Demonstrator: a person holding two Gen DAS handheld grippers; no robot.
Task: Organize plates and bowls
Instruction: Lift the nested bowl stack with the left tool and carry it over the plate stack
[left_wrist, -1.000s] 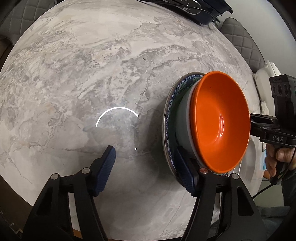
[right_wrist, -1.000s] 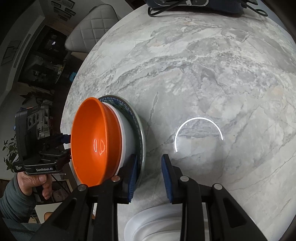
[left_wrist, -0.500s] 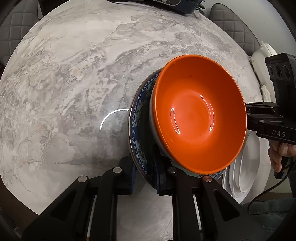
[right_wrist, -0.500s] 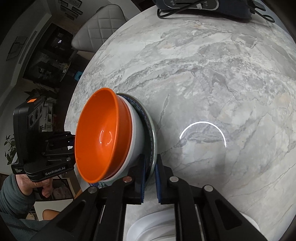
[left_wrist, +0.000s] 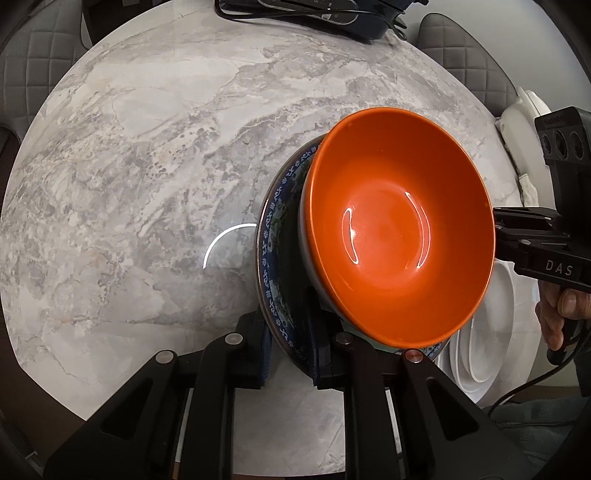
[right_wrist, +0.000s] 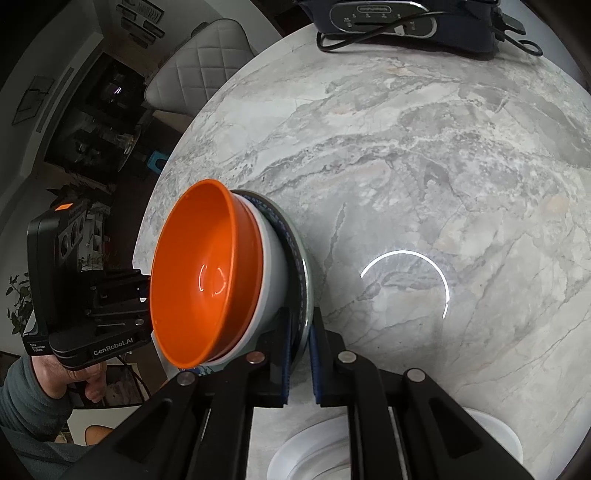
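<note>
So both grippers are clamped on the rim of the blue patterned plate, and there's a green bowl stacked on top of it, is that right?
Not quite: the top bowl is orange, not green, as the left wrist view shows. Both the left gripper and the right gripper are clamped on the blue patterned plate.

1. White dishes: cut off by the lower picture edge and partly covered by the gripper frame.
2. Patterned plate: its centre is hidden beneath the stacked bowls.
3. Dark appliance: cut off at the top edge.
4. Person's sleeve: only partly in view.
</note>
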